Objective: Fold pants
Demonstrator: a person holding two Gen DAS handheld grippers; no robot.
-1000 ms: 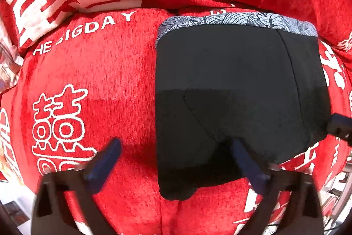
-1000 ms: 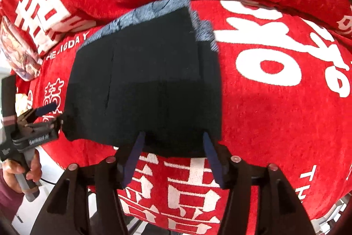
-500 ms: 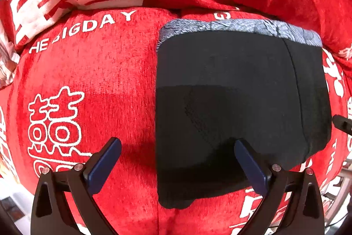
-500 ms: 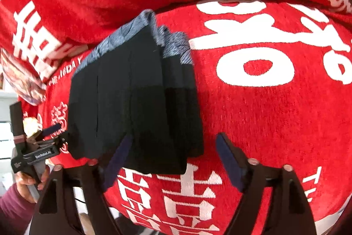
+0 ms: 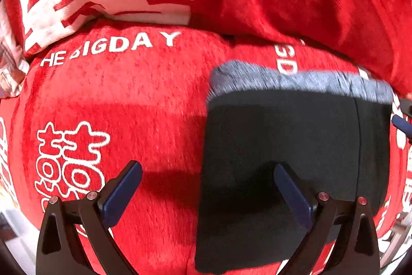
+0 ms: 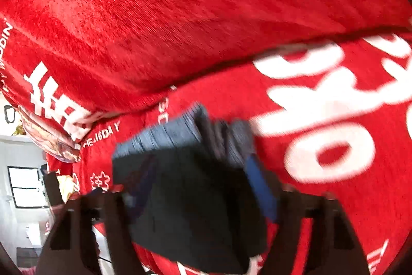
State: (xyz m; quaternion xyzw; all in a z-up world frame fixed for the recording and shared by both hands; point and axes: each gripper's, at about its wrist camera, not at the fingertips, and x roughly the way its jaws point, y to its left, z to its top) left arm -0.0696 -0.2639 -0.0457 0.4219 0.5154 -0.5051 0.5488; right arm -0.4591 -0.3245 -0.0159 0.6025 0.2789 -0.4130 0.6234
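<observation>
1. The left gripper [image 5: 207, 188] points straight down, its blue-padded jaws spread wide and empty, one pad over red plush, the other over the garment.
2. The right gripper [image 6: 198, 187], tilted steeply down, is closing its jaws around the folded stack; blur hides whether the pads press it.
3. The black knit pants with a grey patterned waistband [image 5: 296, 146] lie folded into a rectangle on the red plush blanket with white lettering [image 5: 123, 99].
4. Beyond, the blanket rises into a soft ridge.
</observation>
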